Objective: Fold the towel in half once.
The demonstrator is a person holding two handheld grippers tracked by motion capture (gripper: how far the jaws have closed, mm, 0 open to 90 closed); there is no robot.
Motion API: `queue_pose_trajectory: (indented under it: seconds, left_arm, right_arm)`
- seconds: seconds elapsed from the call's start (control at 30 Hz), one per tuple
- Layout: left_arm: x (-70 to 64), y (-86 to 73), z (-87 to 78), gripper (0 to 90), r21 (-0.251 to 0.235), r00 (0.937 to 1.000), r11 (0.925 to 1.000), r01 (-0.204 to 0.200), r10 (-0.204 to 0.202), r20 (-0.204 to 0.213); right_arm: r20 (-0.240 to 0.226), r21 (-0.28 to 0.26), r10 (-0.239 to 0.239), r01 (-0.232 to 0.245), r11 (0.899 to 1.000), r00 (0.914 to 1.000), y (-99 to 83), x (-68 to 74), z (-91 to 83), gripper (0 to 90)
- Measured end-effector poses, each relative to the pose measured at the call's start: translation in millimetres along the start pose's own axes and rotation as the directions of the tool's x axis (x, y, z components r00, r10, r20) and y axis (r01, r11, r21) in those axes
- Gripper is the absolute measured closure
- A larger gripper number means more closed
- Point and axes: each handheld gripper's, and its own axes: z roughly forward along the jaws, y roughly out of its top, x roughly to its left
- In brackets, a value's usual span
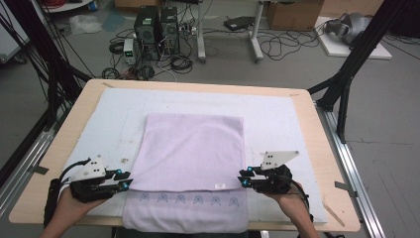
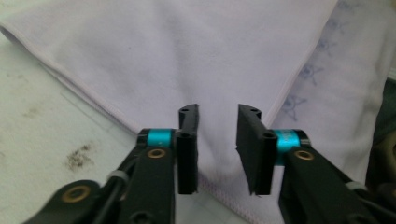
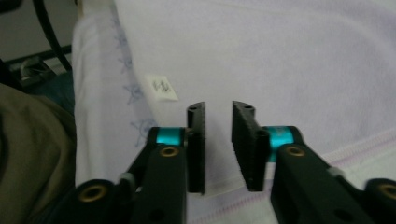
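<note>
Figure: one pale lilac terry towel (image 1: 190,158) lies on the white padded mat (image 1: 277,116) covering the light wooden table (image 1: 319,148). It is folded once, so that the upper layer stops short of the near hem and leaves a strip printed with a row of small blue motifs (image 1: 188,200) exposed; that near strip hangs just over the table's front edge. The towel's long axis runs away from the person, toward the far side of the table.

Two hand-held grippers flank the fold's near corners. The left gripper (image 2: 217,140) sits at the near-left corner of the upper layer, its jaws parted by a moderate gap with cloth showing between and beneath them, nothing clamped. The right gripper (image 3: 218,140) sits at the near-right corner, just beside a small white sewn label (image 3: 161,87); its jaws stand likewise apart and hold nothing.

The deciding relation: each corner lies directly ahead of its own gripper, towel inward from both, so either hand is equally near its corner. A paired pinch appears to be the step in hand.

Count: one towel, two grippers, one label.
</note>
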Motion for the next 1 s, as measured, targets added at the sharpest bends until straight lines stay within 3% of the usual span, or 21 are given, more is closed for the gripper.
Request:
queue_pose_trajectory:
  seconds: [0.13,0.2,0.33,0.4,0.43,0.5,0.57,0.63,0.73,0.83,0.93,1.0]
  left_arm:
    - [2.7,-2.8,12.2,64.8,0.020,0.9999,0.9998,0.000,-0.001,0.010]
    - [4.0,-4.8,19.7,65.8,0.037,0.9998,0.9993,0.002,-0.003,0.020]
    - [2.4,-11.8,34.9,65.4,0.086,0.9988,0.9962,-0.012,0.008,0.049]
    - [1.1,-15.3,40.7,66.0,0.102,0.9985,0.9947,-0.013,0.007,0.055]
    - [-0.1,-17.1,42.3,69.8,0.085,0.9986,0.9962,-0.022,0.018,0.050]
    - [1.2,-16.6,43.1,85.4,0.079,0.9981,0.9969,0.000,-0.005,0.061]
    - [2.1,-14.2,42.5,87.4,0.090,0.9980,0.9959,0.002,-0.008,0.063]
    - [1.1,-10.8,37.4,87.8,0.072,0.9986,0.9974,-0.002,-0.002,0.053]
    - [-0.4,-3.7,21.5,87.9,0.033,0.9991,0.9995,0.002,-0.003,0.042]
    - [-7.5,1.0,4.4,87.9,0.000,0.9988,1.0000,-0.006,0.006,0.049]
    - [-23.0,-1.5,-12.2,87.9,-0.022,0.9971,0.9993,-0.029,0.030,0.070]
    - [-33.6,-6.2,-20.1,87.0,-0.033,0.9950,0.9988,-0.037,0.040,0.092]
  right_arm:
    - [-0.001,0.052,0.002,-0.002,0.999,1.0000,-7.6,-2.9,14.5,63.7]
    - [-0.002,0.081,-0.011,0.011,0.997,0.9999,-11.9,-3.3,24.3,61.6]
    - [-0.024,0.138,0.012,-0.009,0.990,0.9996,-22.5,-5.6,40.5,59.4]
    - [-0.010,0.134,-0.013,0.014,0.991,0.9999,-24.6,-3.6,43.2,62.8]
    - [-0.003,0.139,-0.016,0.017,0.990,0.9999,-24.5,-2.7,43.0,68.9]
    - [-0.006,0.140,-0.028,0.029,0.990,0.9996,-24.0,-1.8,43.0,82.9]
    - [-0.025,0.152,-0.032,0.035,0.988,0.9992,-22.0,-1.6,43.3,86.9]
    - [-0.025,0.151,-0.033,0.036,0.988,0.9991,-17.6,-1.8,39.7,87.4]
    - [-0.015,0.082,-0.038,0.039,0.996,0.9992,-8.2,0.0,24.9,87.5]
    - [-0.017,0.057,-0.062,0.063,0.996,0.9979,1.0,5.6,11.7,87.6]
    - [-0.044,0.042,-0.081,0.083,0.996,0.9957,5.2,20.8,-1.9,87.5]
    - [-0.087,0.027,-0.080,0.083,0.996,0.9930,1.3,31.3,-8.0,87.0]
